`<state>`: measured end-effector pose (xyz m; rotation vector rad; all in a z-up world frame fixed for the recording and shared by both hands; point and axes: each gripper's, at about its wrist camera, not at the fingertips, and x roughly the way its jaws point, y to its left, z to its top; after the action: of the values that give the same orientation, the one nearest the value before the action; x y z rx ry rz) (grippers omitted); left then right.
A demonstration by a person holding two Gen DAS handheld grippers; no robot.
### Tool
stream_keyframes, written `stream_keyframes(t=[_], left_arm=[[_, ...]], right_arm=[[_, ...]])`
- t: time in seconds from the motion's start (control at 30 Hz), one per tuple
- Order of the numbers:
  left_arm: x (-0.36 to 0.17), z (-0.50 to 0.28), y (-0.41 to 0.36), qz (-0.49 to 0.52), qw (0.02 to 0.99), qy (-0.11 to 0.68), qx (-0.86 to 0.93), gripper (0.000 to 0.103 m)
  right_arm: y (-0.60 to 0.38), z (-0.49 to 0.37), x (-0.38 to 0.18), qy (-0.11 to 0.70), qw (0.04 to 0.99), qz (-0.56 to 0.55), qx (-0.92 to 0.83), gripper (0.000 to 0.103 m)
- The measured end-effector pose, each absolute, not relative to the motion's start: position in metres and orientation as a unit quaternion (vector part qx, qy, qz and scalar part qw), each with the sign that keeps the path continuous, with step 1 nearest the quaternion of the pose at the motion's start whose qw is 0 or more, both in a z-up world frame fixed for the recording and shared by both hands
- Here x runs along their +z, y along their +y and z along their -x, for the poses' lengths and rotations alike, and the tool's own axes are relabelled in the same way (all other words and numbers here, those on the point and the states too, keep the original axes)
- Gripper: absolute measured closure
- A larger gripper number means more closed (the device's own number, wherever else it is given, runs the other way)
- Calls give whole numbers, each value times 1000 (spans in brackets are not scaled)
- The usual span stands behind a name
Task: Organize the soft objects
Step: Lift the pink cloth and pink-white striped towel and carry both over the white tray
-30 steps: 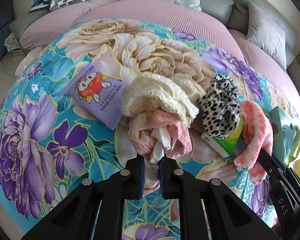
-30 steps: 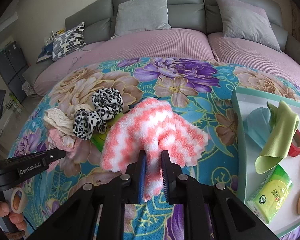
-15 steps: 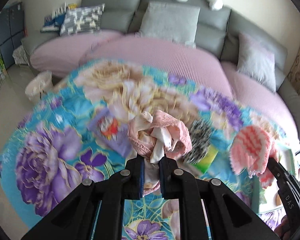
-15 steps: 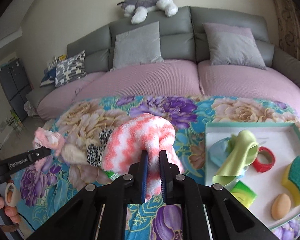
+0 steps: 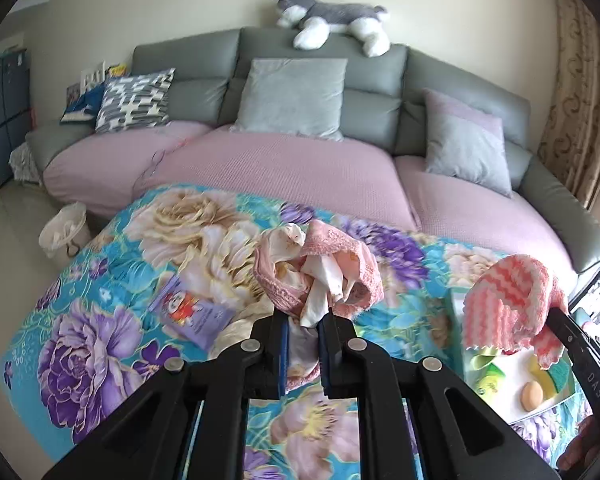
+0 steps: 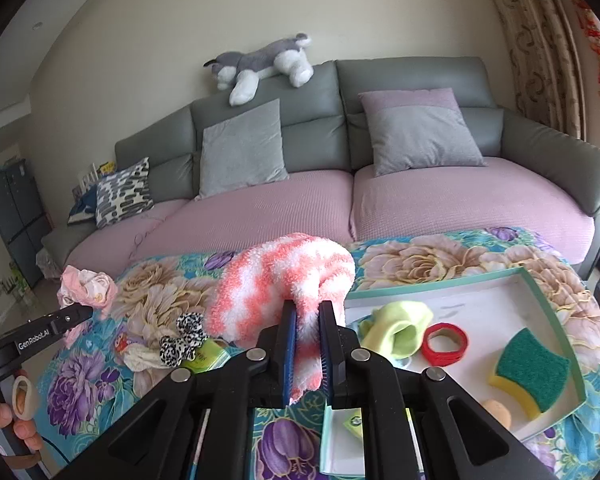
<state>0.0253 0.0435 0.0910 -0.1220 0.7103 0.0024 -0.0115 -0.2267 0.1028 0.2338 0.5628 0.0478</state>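
My left gripper (image 5: 303, 322) is shut on a pink lace garment (image 5: 320, 268) with white cloth bunched inside, held up above the floral table cover (image 5: 100, 320). The same bundle (image 6: 87, 288) shows at the left gripper's tip in the right wrist view. My right gripper (image 6: 308, 316) is shut on a fluffy pink-and-white striped towel (image 6: 284, 280), which hangs in the air; it also shows as the towel (image 5: 508, 300) at the right of the left wrist view. A leopard-print scrunchie (image 6: 182, 338) and a cream lace piece (image 6: 142, 358) lie on the cover.
A teal-rimmed white tray (image 6: 540, 280) at the right holds a green cloth (image 6: 400, 324), red tape ring (image 6: 446, 342), green-yellow sponge (image 6: 534, 366) and a tissue pack. A purple wipes pack (image 5: 192, 312) lies on the cover. A grey sofa (image 5: 300, 120) with cushions stands behind; a white bin (image 5: 66, 234) is at left.
Both grippers have risen off the cover with their cloths and tilted up, so the sofa and wall now fill the views. The scrunchie and cream lace stayed on the cover.
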Motion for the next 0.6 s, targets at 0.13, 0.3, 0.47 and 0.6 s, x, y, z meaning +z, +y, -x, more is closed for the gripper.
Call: stream_keyframes(t=[0.13,0.3,0.47,0.6], left_arm=[[104,-17,27,54,943,328,-18,91],[107,-14,7,44,945,320,-43,91],[104,-16,-24,25,943,323,-74,91],[97,-17,-61,7,938,328,-116,91]], right_arm=[[-247,21,109,265,956,-128,7,92],[-272,32,114,251,958,-135,-24,92],[-312,46,118,243,956,-144,-78,92],[-337,58,120,240,953,-143,-117,92]])
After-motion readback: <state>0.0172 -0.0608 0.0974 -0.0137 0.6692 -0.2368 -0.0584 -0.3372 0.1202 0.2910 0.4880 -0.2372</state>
